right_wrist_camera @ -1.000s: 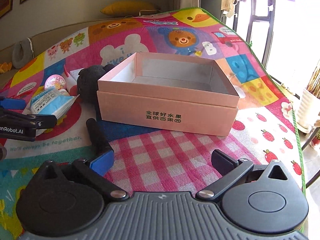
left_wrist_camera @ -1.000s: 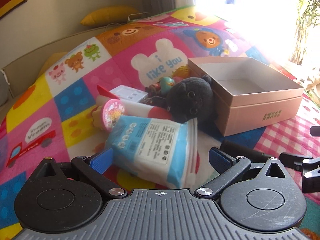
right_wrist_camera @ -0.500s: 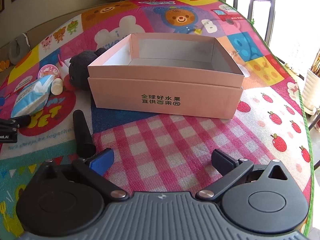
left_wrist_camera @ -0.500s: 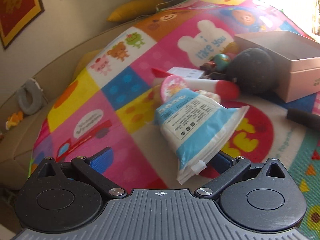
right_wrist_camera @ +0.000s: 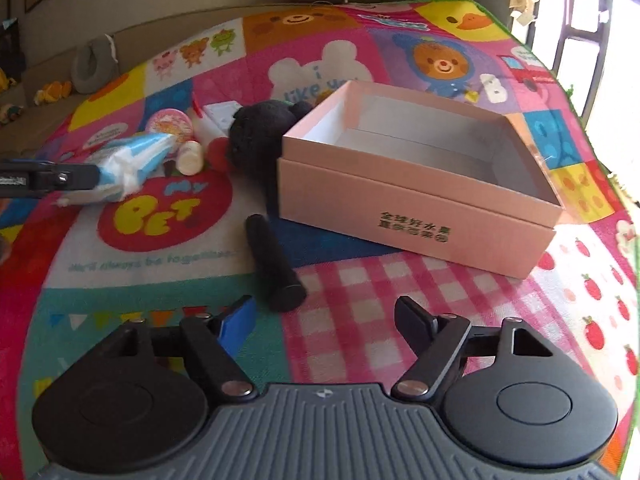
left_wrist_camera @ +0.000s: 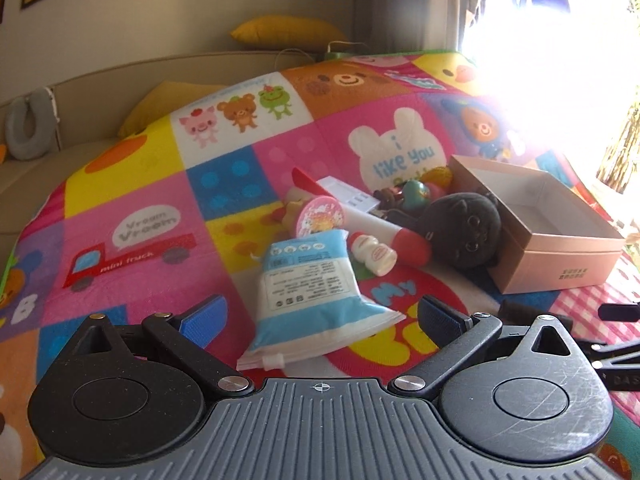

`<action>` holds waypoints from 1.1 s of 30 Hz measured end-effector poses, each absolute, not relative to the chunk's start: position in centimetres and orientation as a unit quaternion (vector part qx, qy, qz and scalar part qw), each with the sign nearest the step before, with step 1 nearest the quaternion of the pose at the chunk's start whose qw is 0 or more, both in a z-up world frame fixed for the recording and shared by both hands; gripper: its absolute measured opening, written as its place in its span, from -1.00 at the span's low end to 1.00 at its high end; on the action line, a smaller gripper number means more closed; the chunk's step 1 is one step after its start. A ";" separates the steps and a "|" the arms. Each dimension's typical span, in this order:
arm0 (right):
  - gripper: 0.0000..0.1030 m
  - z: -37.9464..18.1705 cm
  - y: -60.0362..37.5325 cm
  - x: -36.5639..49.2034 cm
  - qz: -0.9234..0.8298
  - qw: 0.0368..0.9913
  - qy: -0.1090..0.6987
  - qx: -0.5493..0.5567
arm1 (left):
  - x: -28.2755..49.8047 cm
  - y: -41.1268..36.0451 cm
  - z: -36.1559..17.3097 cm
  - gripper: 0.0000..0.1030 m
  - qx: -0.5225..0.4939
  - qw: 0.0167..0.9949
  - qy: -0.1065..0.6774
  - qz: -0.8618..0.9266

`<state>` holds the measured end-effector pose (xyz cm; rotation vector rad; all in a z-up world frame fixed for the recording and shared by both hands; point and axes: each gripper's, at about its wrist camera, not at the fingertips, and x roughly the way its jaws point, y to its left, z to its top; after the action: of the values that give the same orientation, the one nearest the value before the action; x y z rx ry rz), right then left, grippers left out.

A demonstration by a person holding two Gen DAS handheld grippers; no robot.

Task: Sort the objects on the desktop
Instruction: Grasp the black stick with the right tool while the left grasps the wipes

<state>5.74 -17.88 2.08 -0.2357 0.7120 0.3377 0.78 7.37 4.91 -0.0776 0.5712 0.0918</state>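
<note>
A blue-and-white tissue pack [left_wrist_camera: 312,292] lies on the play mat between the wide-apart fingers of my left gripper [left_wrist_camera: 320,318]; the pads do not touch it. Past it sit a small white bottle [left_wrist_camera: 374,254], a pink-lidded cup [left_wrist_camera: 318,216], a red-and-white tube [left_wrist_camera: 400,236] and a black plush [left_wrist_camera: 464,232] against the empty pink box [left_wrist_camera: 560,268]. My right gripper [right_wrist_camera: 326,316] is closing with nothing between its pads. A black cylinder [right_wrist_camera: 272,264] lies just beyond its left fingertip. The pink box [right_wrist_camera: 400,216] stands ahead to the right.
The colourful play mat [right_wrist_camera: 160,220] covers the surface. A white carton [left_wrist_camera: 348,196] and small toys [left_wrist_camera: 416,194] crowd behind the plush. The left gripper [right_wrist_camera: 48,178] reaches in from the left edge of the right wrist view. A yellow cushion [left_wrist_camera: 288,32] lies at the back.
The left view swung left and rolled, then levelled, with the tissue pack still between the open fingers. The right gripper's fingers narrowed and it shifted left toward the black cylinder.
</note>
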 end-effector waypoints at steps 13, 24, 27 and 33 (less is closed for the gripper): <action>0.78 2.2 -15.3 7.5 0.130 0.925 0.354 -0.045 | 0.4 7.5 4.0 1.00 -0.017 0.964 0.260 0.049; 0.45 1.7 -12.9 10.1 0.098 0.927 0.358 -0.050 | 2.9 7.6 4.3 1.00 -0.028 0.958 0.275 0.073; 0.45 1.8 -13.9 9.3 0.109 0.926 0.357 -0.051 | 5.3 7.8 3.3 1.00 -0.035 0.948 0.302 0.088; 0.45 1.8 -16.8 6.8 0.113 0.925 0.357 -0.060 | 7.4 8.2 1.6 1.00 -0.039 0.937 0.332 0.101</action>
<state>6.79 -16.82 1.80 -0.1236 0.7327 0.2317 7.42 8.23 1.62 -0.0787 0.6780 0.2063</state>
